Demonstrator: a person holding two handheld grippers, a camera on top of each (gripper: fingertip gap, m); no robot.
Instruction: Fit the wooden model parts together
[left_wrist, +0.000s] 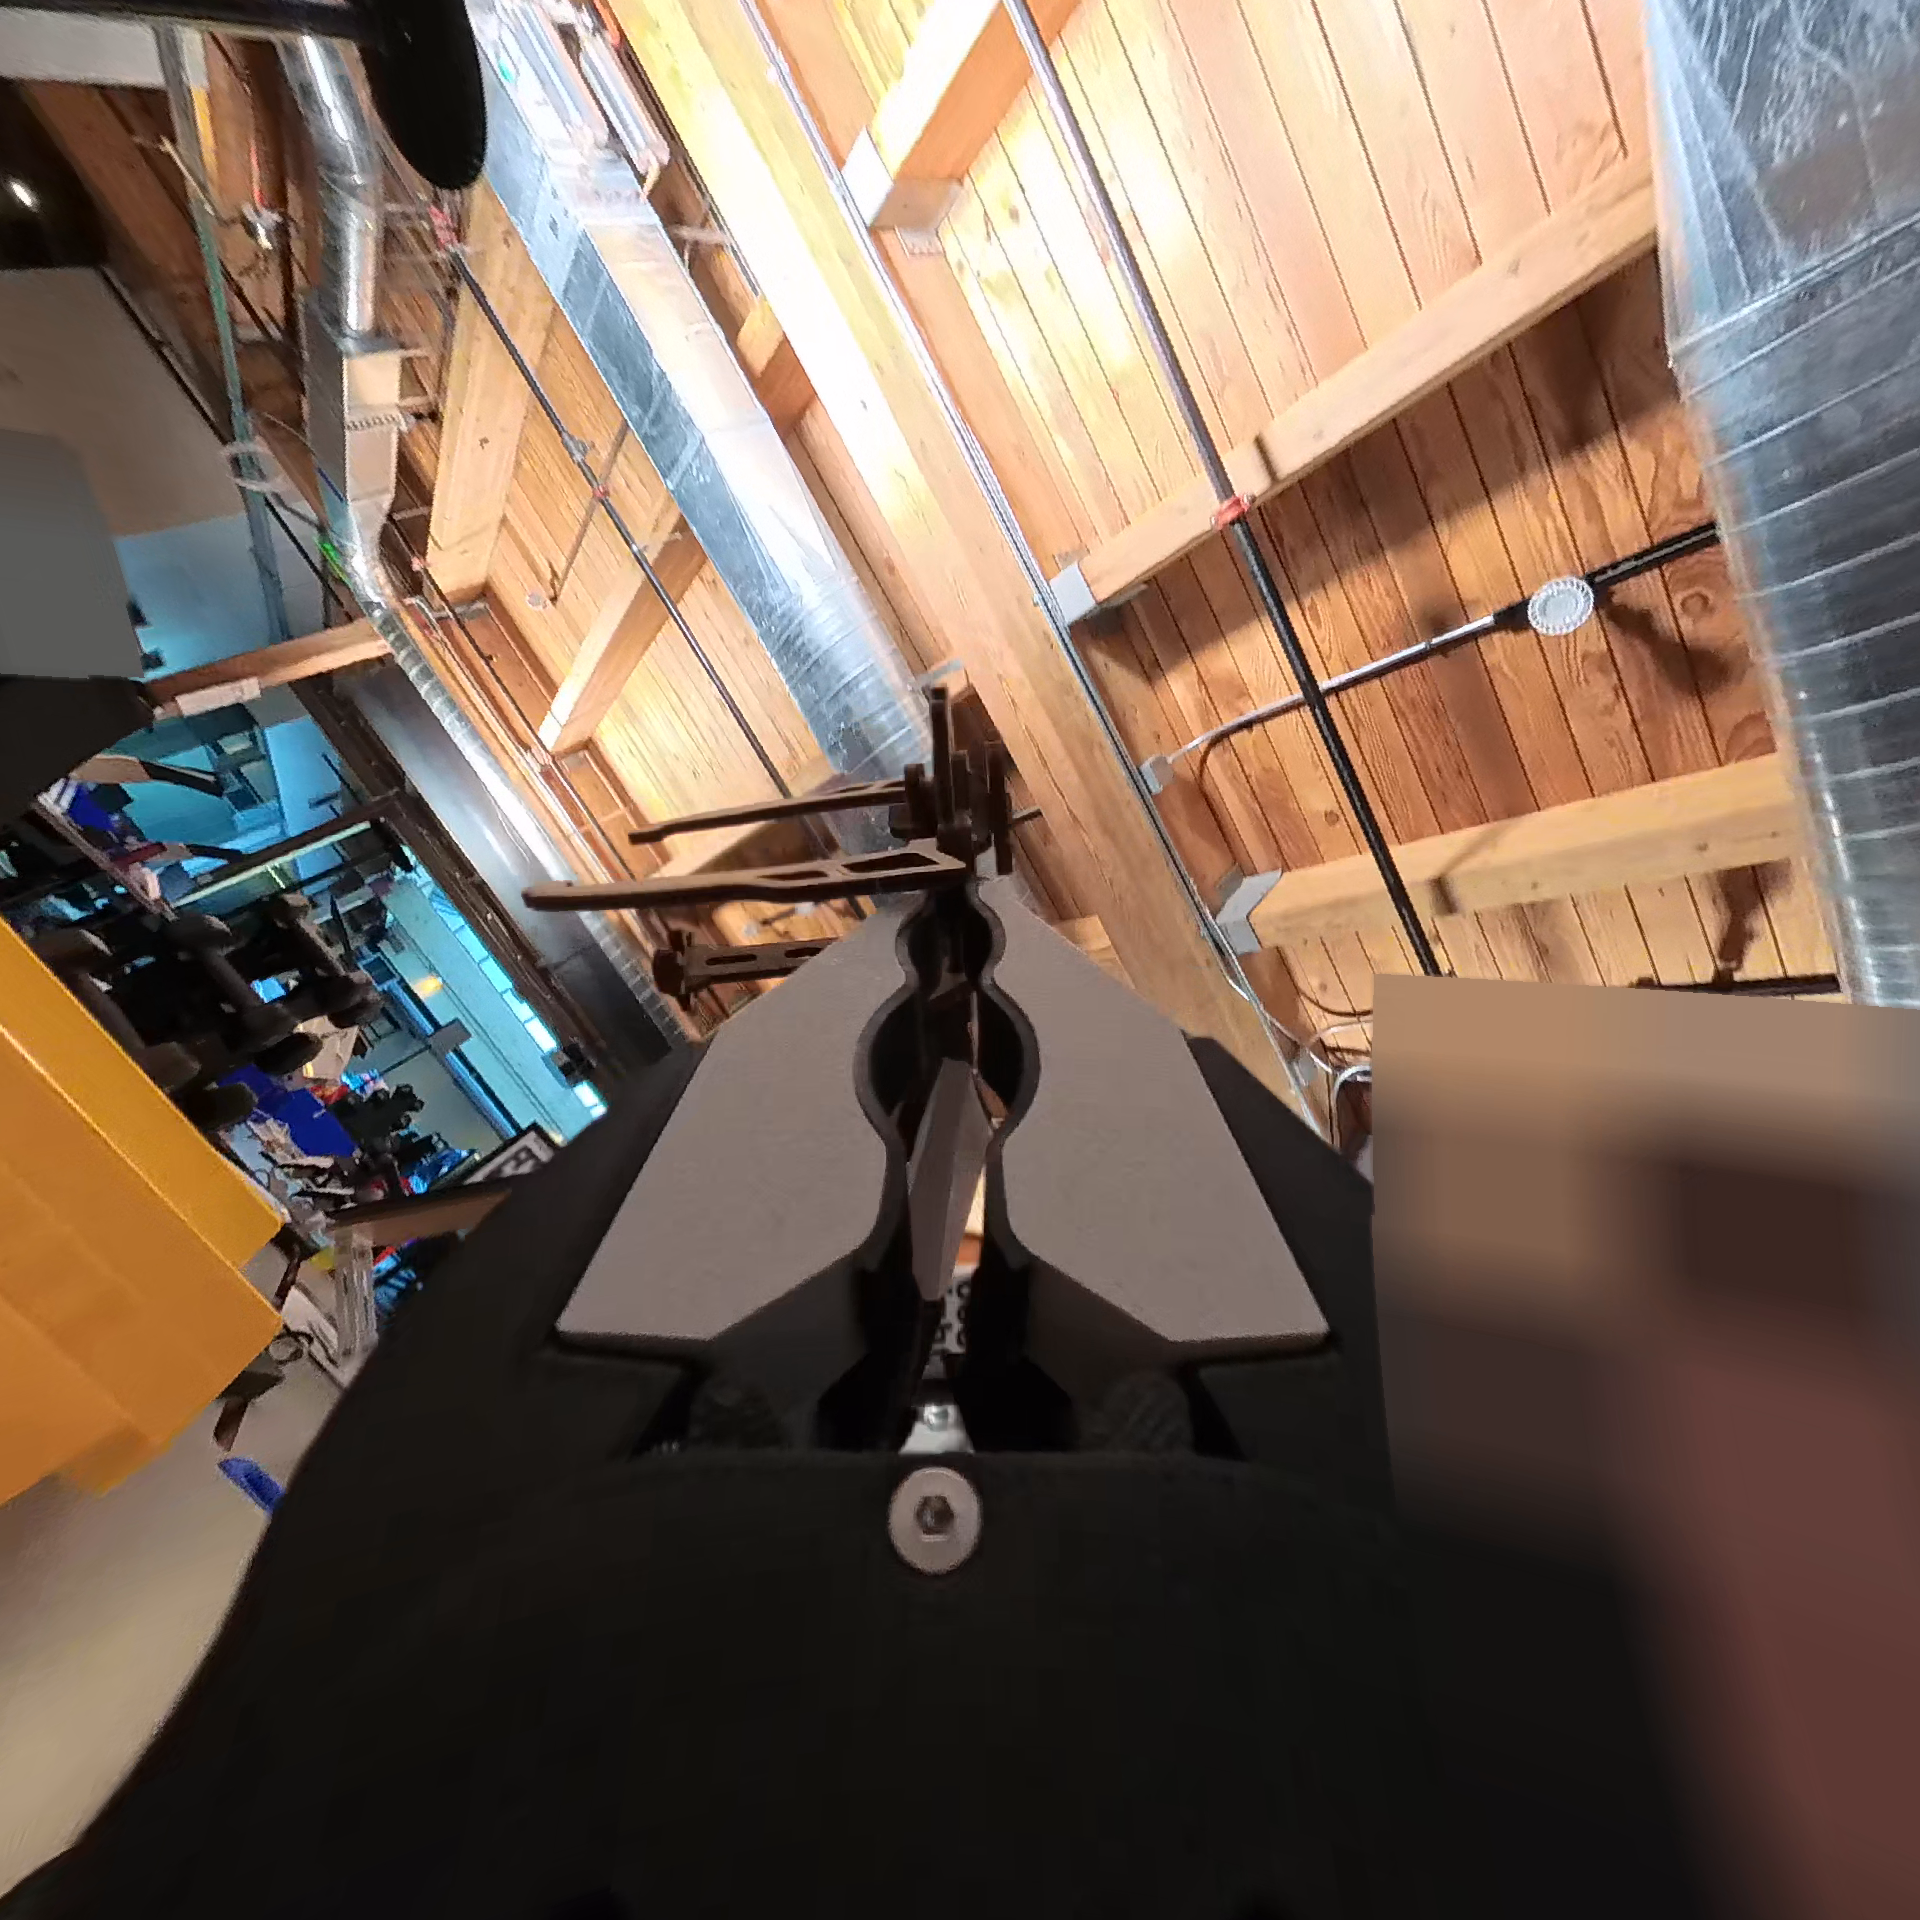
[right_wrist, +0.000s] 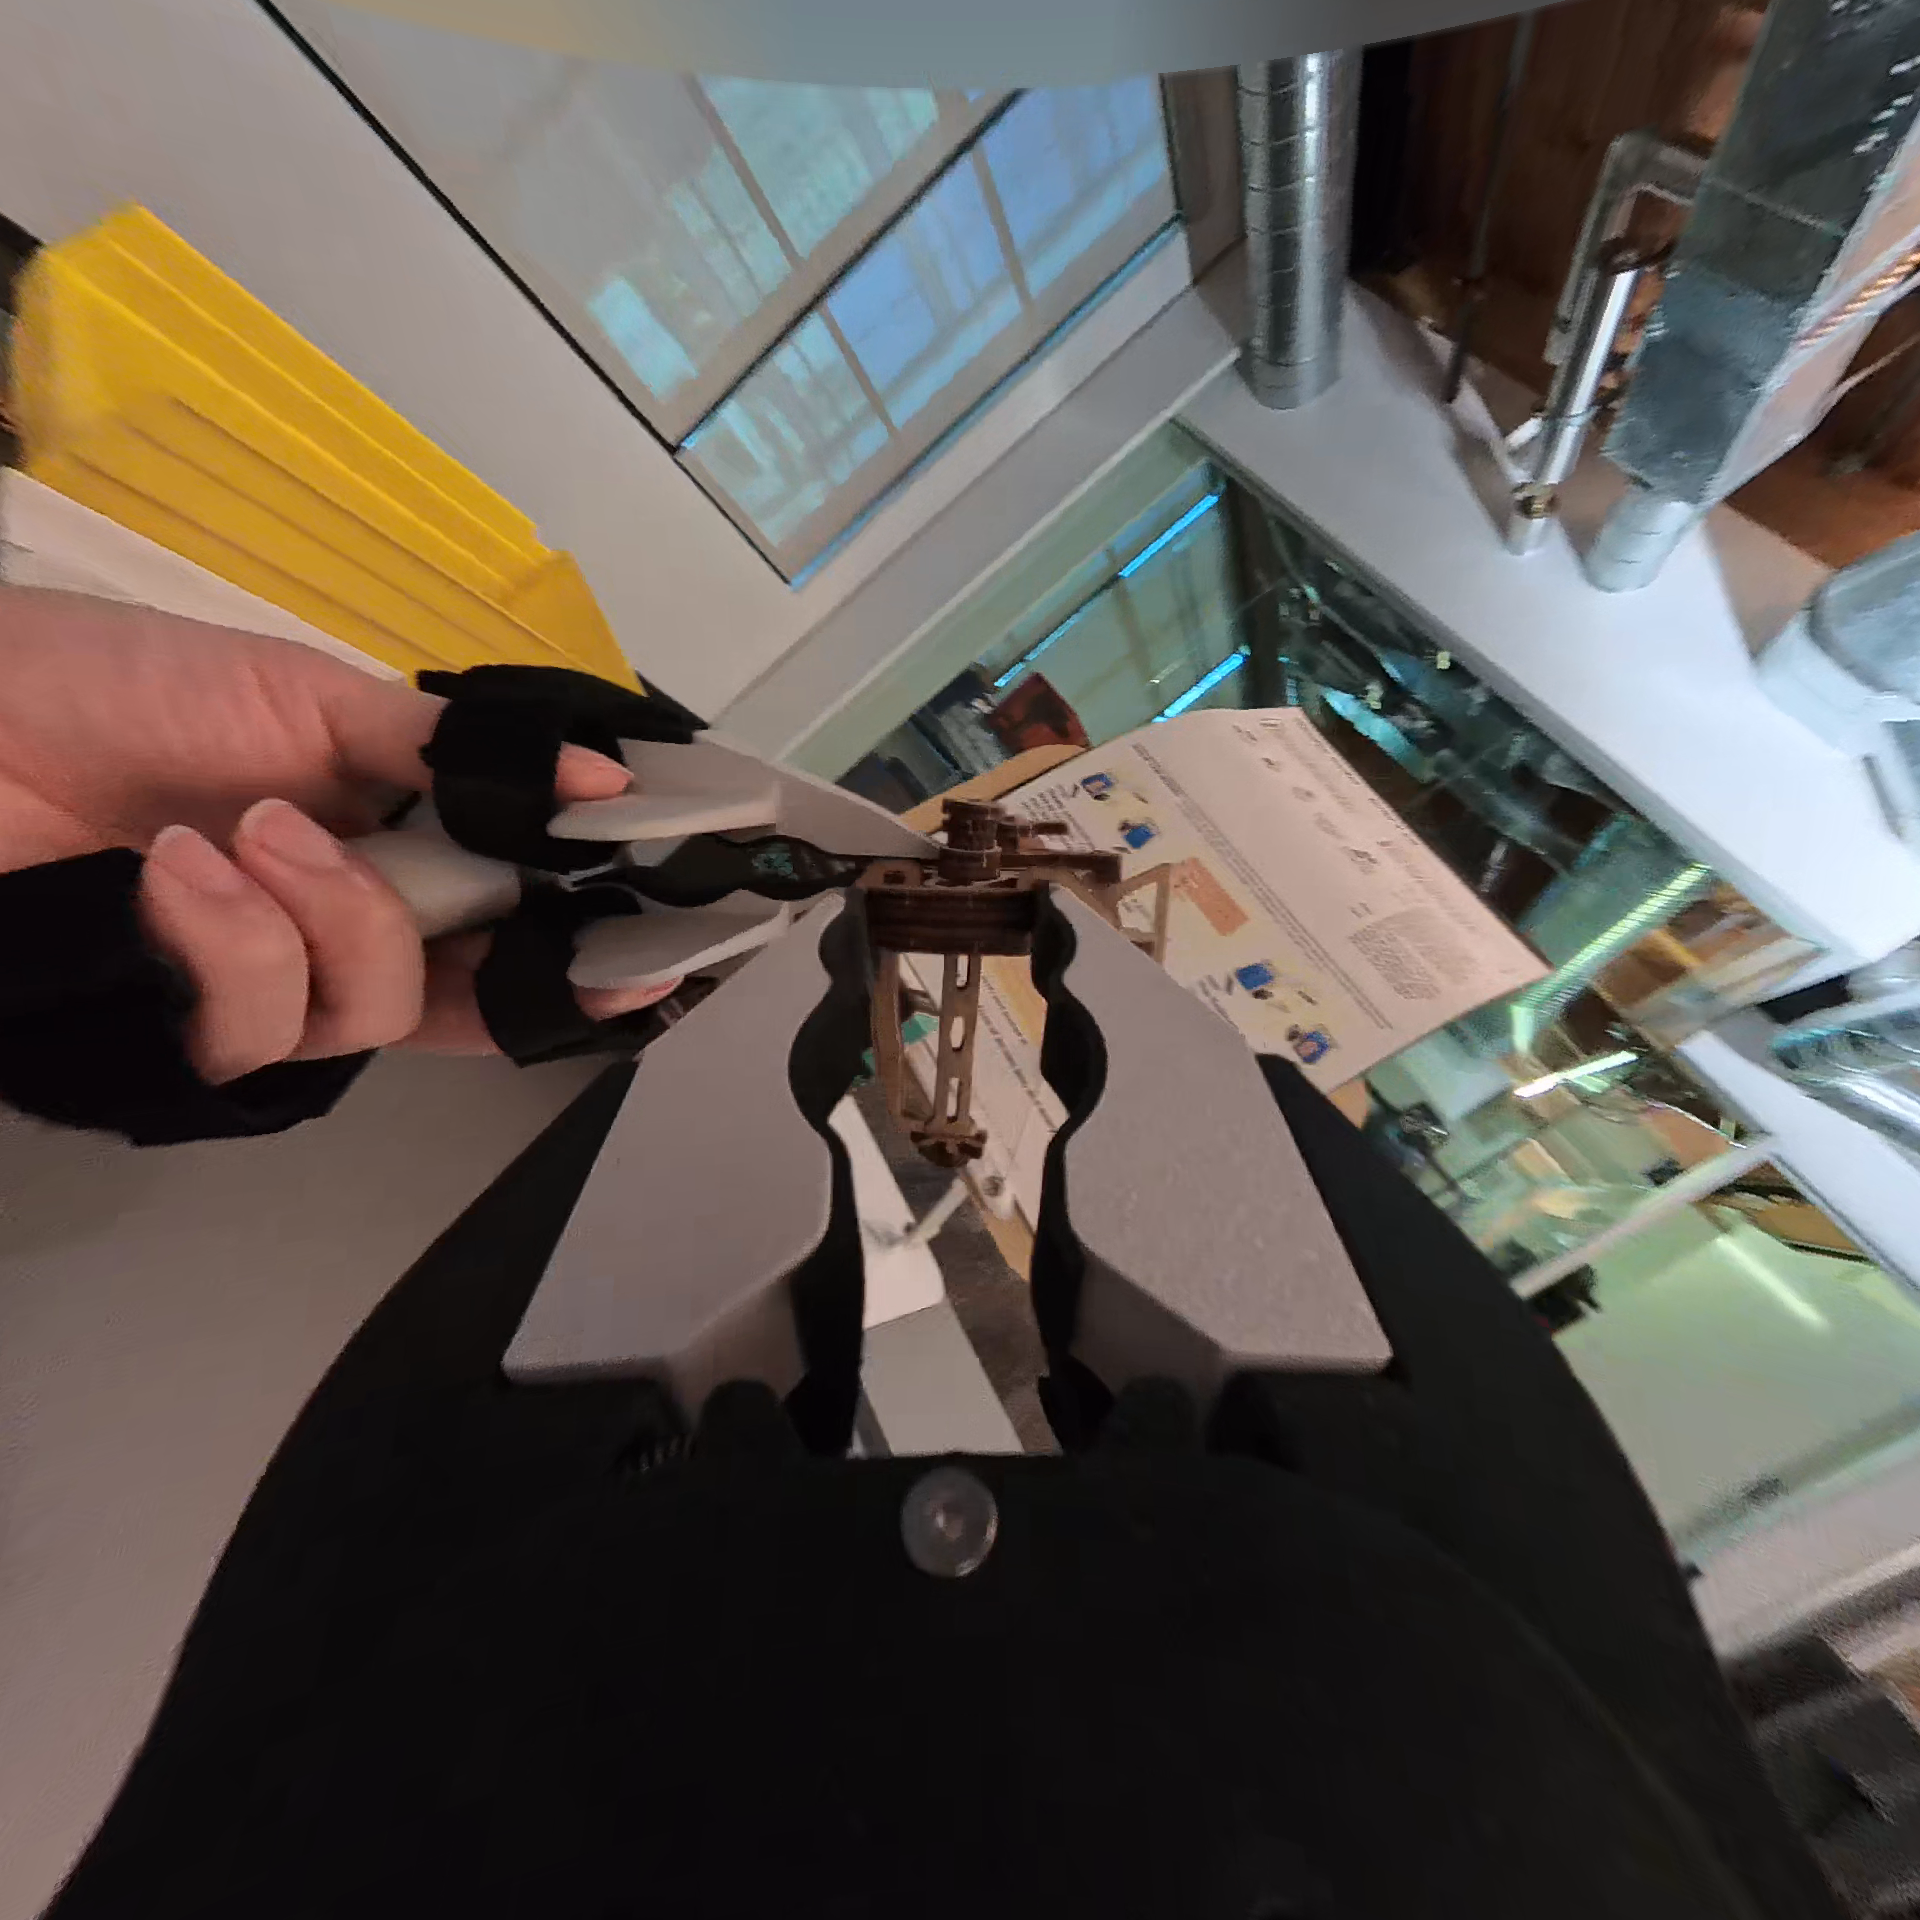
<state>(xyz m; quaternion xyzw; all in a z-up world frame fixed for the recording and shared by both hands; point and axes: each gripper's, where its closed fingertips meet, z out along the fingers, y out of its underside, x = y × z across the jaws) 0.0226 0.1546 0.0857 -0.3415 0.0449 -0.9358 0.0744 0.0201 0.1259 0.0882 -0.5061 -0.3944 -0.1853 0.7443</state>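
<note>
Left wrist view: left gripper (left_wrist: 961, 894) pinched nearly closed on the wooden model (left_wrist: 831, 862) at its tips, raised toward the plank ceiling (left_wrist: 1351, 364).
Right wrist view: right gripper (right_wrist: 951, 914) clamps the model's layered block; left gripper's tips meet its top; instruction sheet (right_wrist: 1299, 873) behind.

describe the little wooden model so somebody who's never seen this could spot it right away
Look at the right gripper, whose grey jaws fill the middle of the right wrist view. The wooden model is pinched between their tips, with the left gripper meeting its top from the left. It is the only dark brown, layered piece, with slotted legs hanging toward the camera.
</note>
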